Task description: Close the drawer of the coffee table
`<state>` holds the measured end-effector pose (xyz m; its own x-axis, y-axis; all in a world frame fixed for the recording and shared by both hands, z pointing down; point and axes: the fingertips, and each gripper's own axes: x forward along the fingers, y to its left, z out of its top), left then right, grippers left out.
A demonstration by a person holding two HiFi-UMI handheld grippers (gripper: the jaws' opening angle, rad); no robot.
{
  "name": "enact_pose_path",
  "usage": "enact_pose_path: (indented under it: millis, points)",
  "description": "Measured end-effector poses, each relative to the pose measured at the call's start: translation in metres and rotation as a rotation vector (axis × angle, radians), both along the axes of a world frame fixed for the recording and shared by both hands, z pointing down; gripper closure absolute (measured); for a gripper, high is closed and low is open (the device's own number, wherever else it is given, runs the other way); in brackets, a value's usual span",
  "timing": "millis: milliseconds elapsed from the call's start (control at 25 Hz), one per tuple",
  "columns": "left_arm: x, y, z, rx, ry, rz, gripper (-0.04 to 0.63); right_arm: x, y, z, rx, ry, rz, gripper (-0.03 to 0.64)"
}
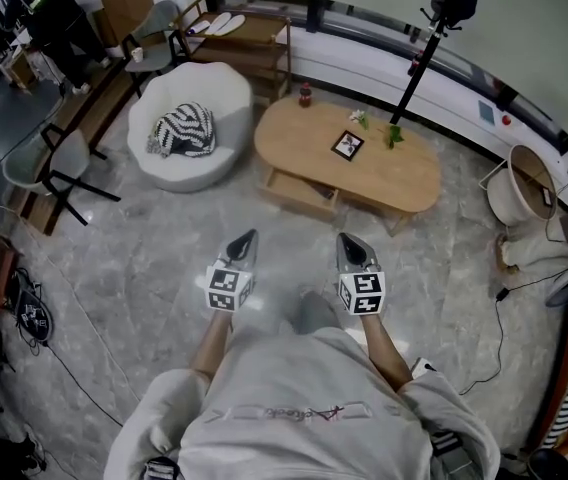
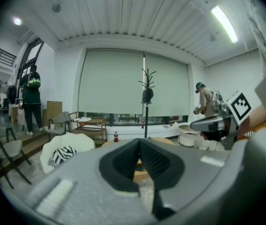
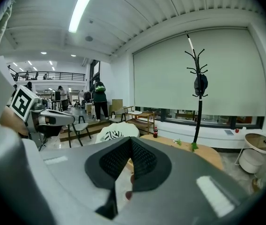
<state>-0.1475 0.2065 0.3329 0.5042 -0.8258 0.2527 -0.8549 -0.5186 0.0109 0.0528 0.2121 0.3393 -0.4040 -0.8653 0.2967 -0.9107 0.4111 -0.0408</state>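
- We hold the left gripper (image 1: 247, 242) and right gripper (image 1: 352, 246) side by side. Both have their jaws together, with nothing between them.
- The coffee table (image 1: 384, 178) is at our 12 o'clock, well apart from both grippers.
- Its drawer (image 1: 302, 190) sticks out open on the near side, toward 6 o'clock.
- A white pouf (image 1: 179, 163) sits at the table's 9 o'clock.

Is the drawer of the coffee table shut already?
No, the drawer sticks out from under the wooden top of the coffee table on its near side.
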Motion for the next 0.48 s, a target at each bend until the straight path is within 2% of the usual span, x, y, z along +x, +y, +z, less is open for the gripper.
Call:
enact_pose_path:
  millis: [480]
  points:
    - [0.016, -0.003, -0.001, -0.012, 0.000, 0.007, 0.594, 0.012, -0.005, 0.005, 0.002, -0.011, 0.007, 0.612]
